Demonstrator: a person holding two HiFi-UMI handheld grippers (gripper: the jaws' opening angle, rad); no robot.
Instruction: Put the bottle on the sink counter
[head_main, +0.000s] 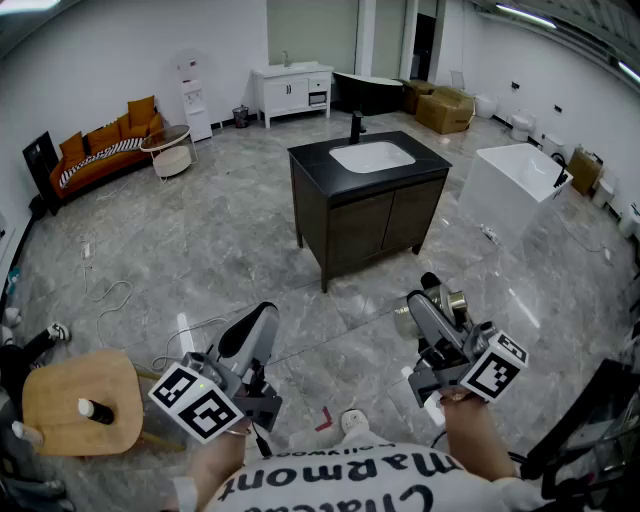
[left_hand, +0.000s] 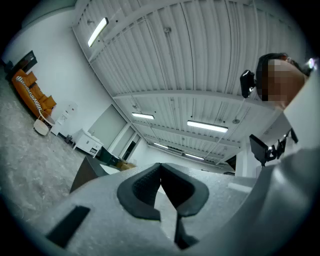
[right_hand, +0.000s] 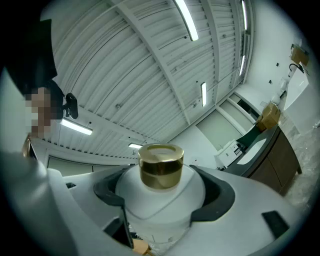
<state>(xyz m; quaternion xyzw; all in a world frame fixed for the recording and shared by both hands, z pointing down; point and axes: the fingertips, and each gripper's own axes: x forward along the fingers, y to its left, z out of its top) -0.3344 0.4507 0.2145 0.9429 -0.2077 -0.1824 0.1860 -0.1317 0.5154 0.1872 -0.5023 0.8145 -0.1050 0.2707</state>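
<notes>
Apparently snug, bottle in right gripper

The jaws of your right gripper cover the lower body of the bottle; only its gold cap and white shoulder show. From the head view, that gripper hides most of the bottle. The white item on the wooden stool is too small to identify. A dark frame is cut off at the lower right edge.

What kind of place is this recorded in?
Probably a bathroom-fixture showroom or test hall: a dark sink vanity stands free on a marble-look floor, a white bathtub stands apart to its right, and a white vanity stands against the back wall.
</notes>
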